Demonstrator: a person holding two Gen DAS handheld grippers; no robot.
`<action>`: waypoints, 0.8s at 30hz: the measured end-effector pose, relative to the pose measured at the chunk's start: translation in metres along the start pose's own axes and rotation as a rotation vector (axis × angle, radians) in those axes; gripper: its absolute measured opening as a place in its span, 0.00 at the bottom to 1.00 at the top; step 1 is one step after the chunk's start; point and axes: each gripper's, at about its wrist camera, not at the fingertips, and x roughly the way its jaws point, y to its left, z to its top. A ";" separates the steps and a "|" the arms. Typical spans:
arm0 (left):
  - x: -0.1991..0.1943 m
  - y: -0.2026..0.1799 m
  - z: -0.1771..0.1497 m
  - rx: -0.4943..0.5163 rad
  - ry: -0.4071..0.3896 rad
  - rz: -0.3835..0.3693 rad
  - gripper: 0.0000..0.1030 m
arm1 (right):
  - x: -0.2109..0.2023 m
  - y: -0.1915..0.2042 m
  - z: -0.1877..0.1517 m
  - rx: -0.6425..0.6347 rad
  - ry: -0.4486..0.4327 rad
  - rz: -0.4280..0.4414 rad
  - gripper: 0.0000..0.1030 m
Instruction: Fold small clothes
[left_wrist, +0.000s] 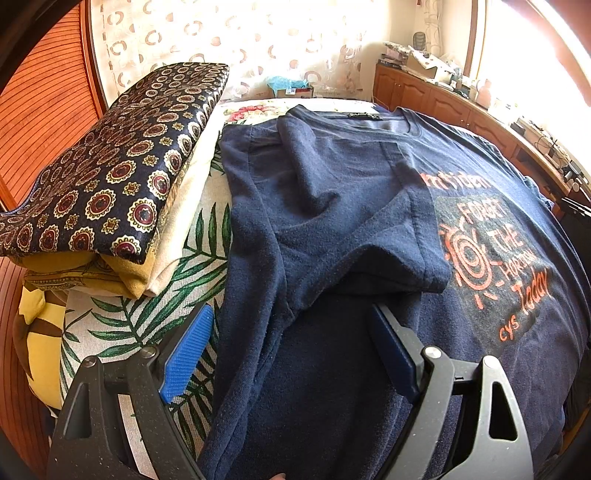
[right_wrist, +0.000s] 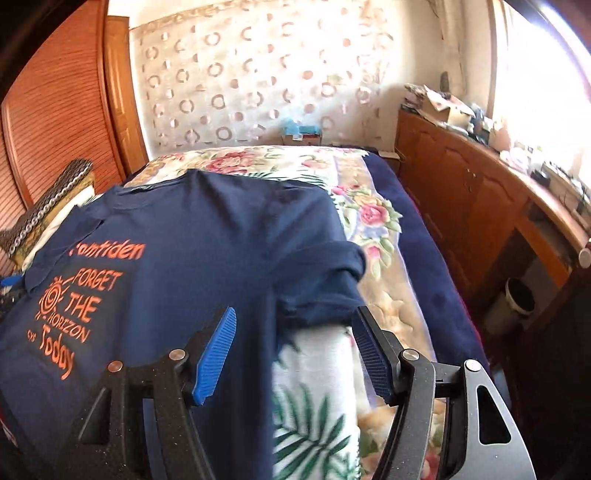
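Note:
A navy T-shirt (left_wrist: 332, 206) with orange lettering lies face up on the bed. In the left wrist view its left sleeve (left_wrist: 388, 251) is folded inward over the chest, partly covering the print. My left gripper (left_wrist: 291, 350) hangs open just above the shirt's lower left side, with flat fabric under the gap and neither blue pad pressing it. In the right wrist view the same T-shirt (right_wrist: 192, 258) shows its right sleeve (right_wrist: 325, 280) still spread outward. My right gripper (right_wrist: 295, 354) is open over the shirt's right edge, just short of that sleeve, holding nothing.
A stack of folded patterned clothes (left_wrist: 110, 177) sits at the left of the bed. The bedspread (right_wrist: 317, 387) has leaves and flowers, with a dark blue blanket (right_wrist: 417, 236) along its right side. A wooden cabinet (right_wrist: 461, 206) and a bin (right_wrist: 513, 306) stand to the right.

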 end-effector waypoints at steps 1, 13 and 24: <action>0.000 0.000 0.000 -0.001 0.000 0.000 0.83 | 0.001 -0.010 0.004 0.017 0.014 0.000 0.65; -0.024 -0.009 -0.001 0.034 -0.079 0.002 0.83 | 0.022 -0.060 0.018 0.172 0.114 0.084 0.58; -0.089 -0.049 0.011 0.037 -0.255 -0.079 0.83 | 0.018 -0.079 0.025 0.239 0.133 0.125 0.18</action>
